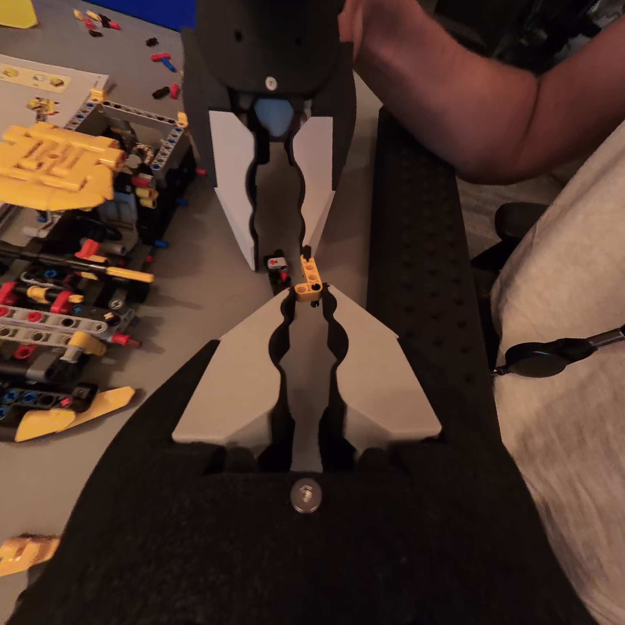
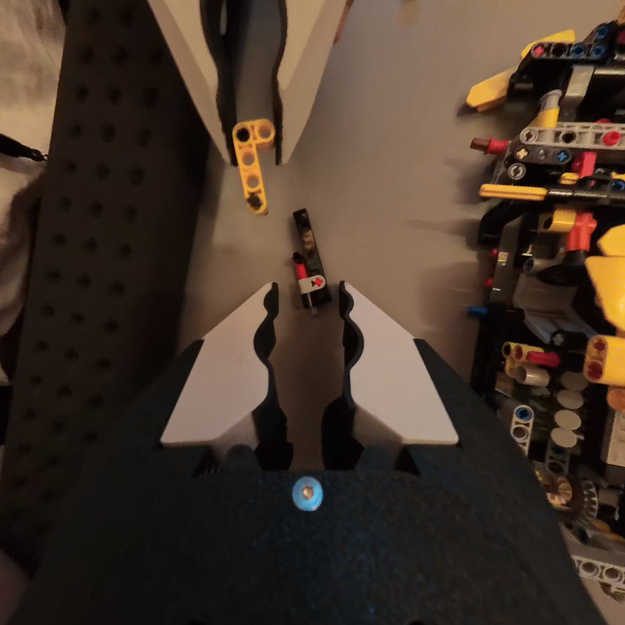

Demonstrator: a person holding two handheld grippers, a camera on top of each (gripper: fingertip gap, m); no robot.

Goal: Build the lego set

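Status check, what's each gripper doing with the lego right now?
Left gripper shut on yellow L-shaped lego beam. Right gripper open, empty, over small black beam with red pin on table. Nothing in the way.

The left black-and-white two-finger gripper [image 1: 308, 291] is pinching its tips on a yellow L-shaped beam [image 1: 308, 279]. Facing it from the far side, the right black-and-white two-finger gripper [image 2: 308, 285] is hanging with its jaws parted, a bare forearm [image 1: 473, 111] reaching behind it.
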